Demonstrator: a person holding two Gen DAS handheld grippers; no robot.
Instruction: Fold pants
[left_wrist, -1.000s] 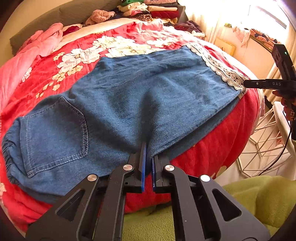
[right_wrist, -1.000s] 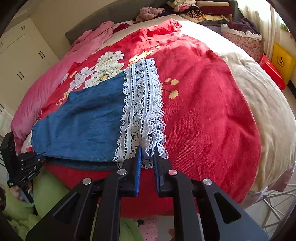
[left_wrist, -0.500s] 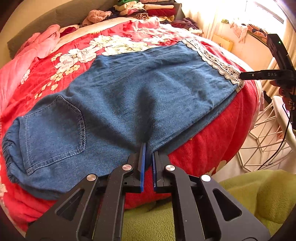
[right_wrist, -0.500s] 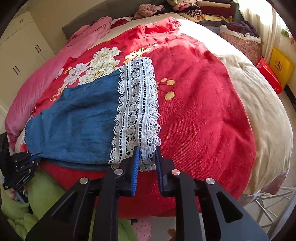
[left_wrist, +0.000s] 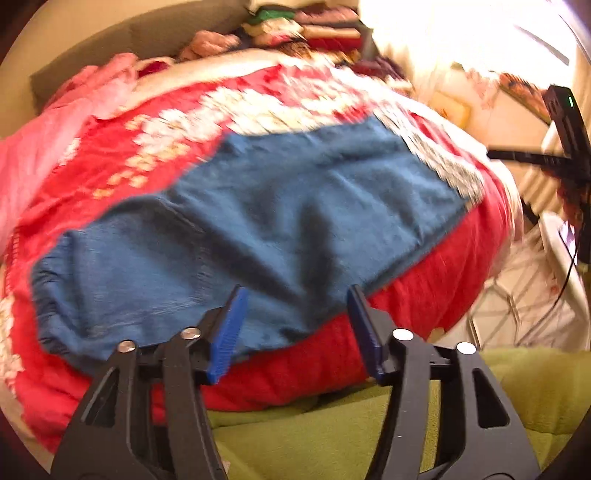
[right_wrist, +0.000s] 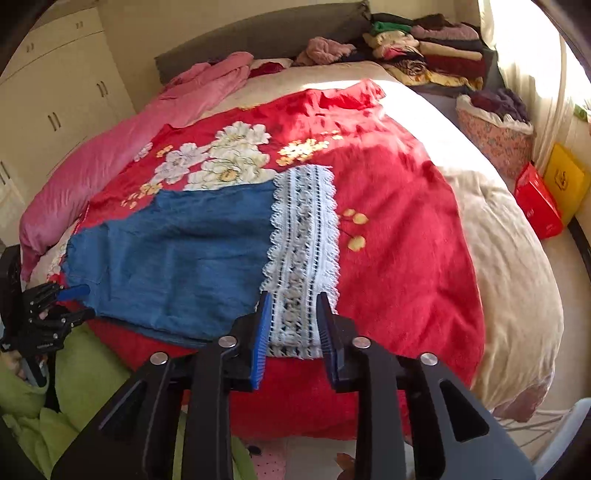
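Blue denim pants (left_wrist: 280, 221) with a white lace hem (right_wrist: 304, 251) lie folded lengthwise on a red floral blanket (right_wrist: 399, 206), waistband at the left in the left wrist view. My left gripper (left_wrist: 295, 299) is open at the near edge of the denim, holding nothing; that view is motion-blurred. My right gripper (right_wrist: 291, 306) is open just in front of the lace hem's near edge, empty. The left gripper also shows at the far left of the right wrist view (right_wrist: 70, 299). The denim (right_wrist: 177, 258) lies flat.
A pink quilt (right_wrist: 110, 155) lies along the bed's far left. Stacks of folded clothes (right_wrist: 432, 51) sit by the headboard. A red box (right_wrist: 537, 201) and yellow box (right_wrist: 565, 181) stand right of the bed. Green fabric (left_wrist: 369, 424) lies below the left gripper.
Both grippers were shut on the pants' near edge, the left on denim, the right on lace. Both have opened, let go and drawn back a little.
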